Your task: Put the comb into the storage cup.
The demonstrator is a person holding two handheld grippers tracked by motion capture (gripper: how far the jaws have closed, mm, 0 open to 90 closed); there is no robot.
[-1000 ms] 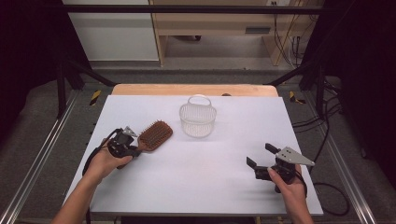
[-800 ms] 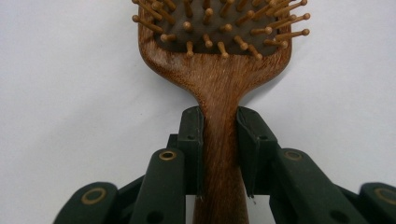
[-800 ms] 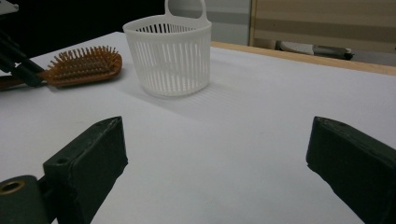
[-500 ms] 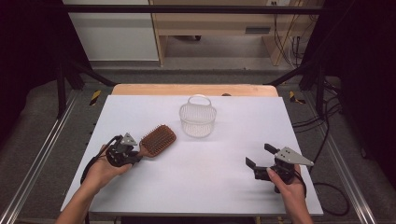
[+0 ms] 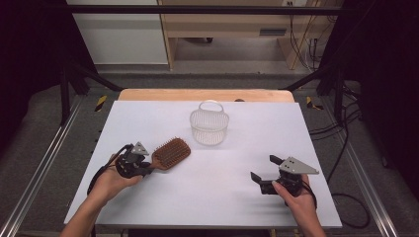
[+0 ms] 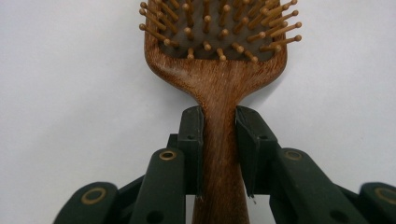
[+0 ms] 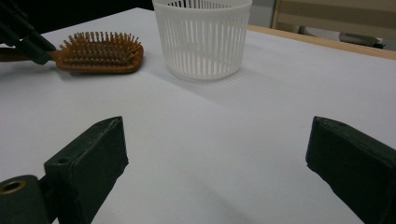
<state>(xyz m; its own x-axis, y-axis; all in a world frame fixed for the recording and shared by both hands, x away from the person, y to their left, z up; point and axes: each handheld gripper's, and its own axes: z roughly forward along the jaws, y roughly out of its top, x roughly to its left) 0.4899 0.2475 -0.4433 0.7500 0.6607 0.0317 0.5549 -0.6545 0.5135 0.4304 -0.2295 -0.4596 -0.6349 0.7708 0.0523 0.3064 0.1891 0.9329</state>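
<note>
Two grippers work over the white tabletop [image 5: 148,123]. Near its left edge, the left gripper [image 5: 148,165] pinches the wooden hairbrush [image 5: 170,152] by the handle, bristles up. A white slatted basket [image 5: 209,126] stands toward the far edge, mid-table. Near the front right corner, the right gripper [image 5: 267,169] has its jaws spread wide, holding nothing.

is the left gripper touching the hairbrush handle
Touching: the left gripper view shows both pads of the left gripper pressed against the hairbrush handle.
</note>
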